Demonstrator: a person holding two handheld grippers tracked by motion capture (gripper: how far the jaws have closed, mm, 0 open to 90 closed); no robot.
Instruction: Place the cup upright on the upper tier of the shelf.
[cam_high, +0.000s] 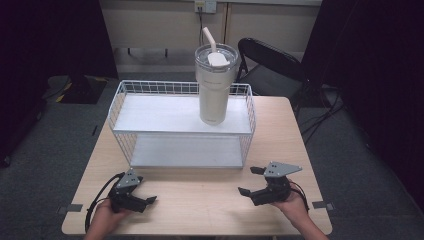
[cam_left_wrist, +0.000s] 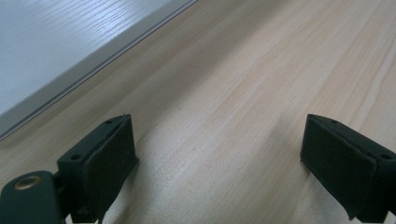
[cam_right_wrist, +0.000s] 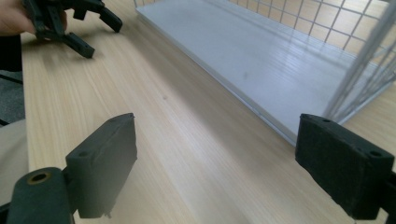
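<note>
Both tools spread, empty: left tool (cam_high: 141, 196), right tool (cam_high: 252, 181) near worktop (cam_high: 200, 210) front edge. Tall cream lidded tumbler (cam_high: 215, 85) on white wire shelf (cam_high: 165, 114) top, right-rear. Risk: top-heavy, tipping if gripped high; wire rail snagging.

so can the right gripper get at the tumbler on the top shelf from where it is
Probably yes: the right gripper is open, the tumbler stands on the right part of the rack's top shelf, and nothing stands between them above the table.
</note>
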